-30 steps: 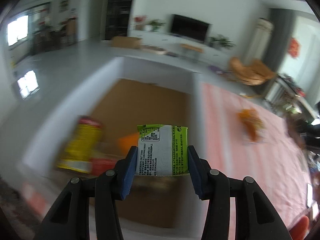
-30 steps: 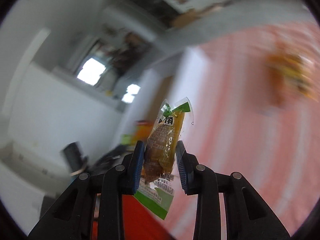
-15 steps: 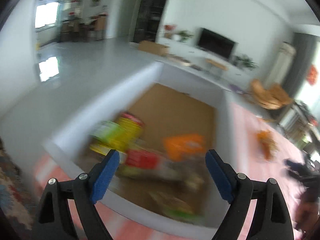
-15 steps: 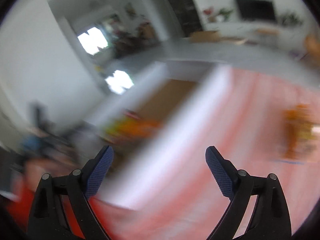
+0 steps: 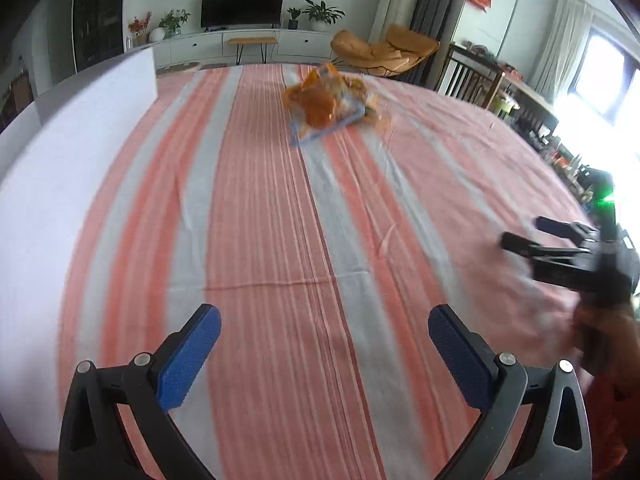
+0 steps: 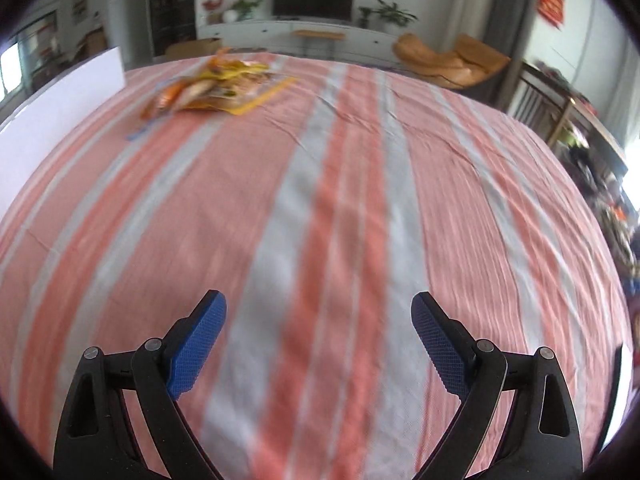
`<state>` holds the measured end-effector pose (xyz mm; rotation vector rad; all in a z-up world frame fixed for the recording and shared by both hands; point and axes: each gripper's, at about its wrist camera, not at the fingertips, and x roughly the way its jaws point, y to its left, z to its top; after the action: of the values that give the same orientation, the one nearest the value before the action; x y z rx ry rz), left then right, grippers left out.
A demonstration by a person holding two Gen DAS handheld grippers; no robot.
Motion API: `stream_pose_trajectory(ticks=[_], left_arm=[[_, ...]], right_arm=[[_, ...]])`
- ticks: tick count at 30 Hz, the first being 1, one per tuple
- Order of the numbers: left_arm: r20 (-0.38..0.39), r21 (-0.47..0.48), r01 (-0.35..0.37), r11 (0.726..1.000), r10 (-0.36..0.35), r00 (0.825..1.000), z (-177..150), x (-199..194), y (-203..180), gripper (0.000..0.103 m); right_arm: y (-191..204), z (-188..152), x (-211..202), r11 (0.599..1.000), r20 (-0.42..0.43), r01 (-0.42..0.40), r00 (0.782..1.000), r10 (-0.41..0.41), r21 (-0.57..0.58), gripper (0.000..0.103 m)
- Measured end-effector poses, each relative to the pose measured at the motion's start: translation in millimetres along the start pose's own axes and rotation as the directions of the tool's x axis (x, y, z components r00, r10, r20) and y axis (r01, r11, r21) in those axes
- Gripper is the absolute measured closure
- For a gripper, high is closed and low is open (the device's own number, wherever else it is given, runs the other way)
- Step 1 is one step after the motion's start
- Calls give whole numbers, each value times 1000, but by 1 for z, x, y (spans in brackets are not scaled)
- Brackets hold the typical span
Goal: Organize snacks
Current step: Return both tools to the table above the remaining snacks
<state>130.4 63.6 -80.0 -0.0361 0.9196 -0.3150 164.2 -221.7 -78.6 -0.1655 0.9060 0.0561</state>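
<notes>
A pile of orange and yellow snack packets [image 5: 330, 102] lies far ahead on the striped tablecloth; it also shows in the right wrist view [image 6: 218, 90] at upper left. My left gripper [image 5: 324, 344] is open and empty above the cloth, well short of the pile. My right gripper [image 6: 318, 338] is open and empty too; it also shows in the left wrist view [image 5: 532, 236] at the right edge. The white box wall [image 5: 76, 120] stands at the left; its inside is hidden.
The red and grey striped cloth [image 5: 280, 240] covers the table. The white box wall also shows at the left of the right wrist view [image 6: 60, 108]. Beyond the table are a TV stand, plants and an orange chair [image 5: 384, 50].
Both grippers let go of their packets, the left a green and white one, the right a brown one, and opened. Both then swung right, away from the box toward the snack pile.
</notes>
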Motion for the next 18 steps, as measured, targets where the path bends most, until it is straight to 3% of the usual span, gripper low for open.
stream_pose_trajectory(ticks=[5,9,18], left_arm=[[9,17,-89,996,89,996,8,27,6,1],[-30,68,-146,987,148,989,11,42,-4,0],[-31,65,-139,988,141,990,17,47,-5,0]], right_arm=[[-10,-1,3,998,-15,4,1000,-3,56,6],[-13,-9,0,994,-31,-29,999,33,106,1],[-8,-16,-1,994,-33,-20,999,24,104,1]])
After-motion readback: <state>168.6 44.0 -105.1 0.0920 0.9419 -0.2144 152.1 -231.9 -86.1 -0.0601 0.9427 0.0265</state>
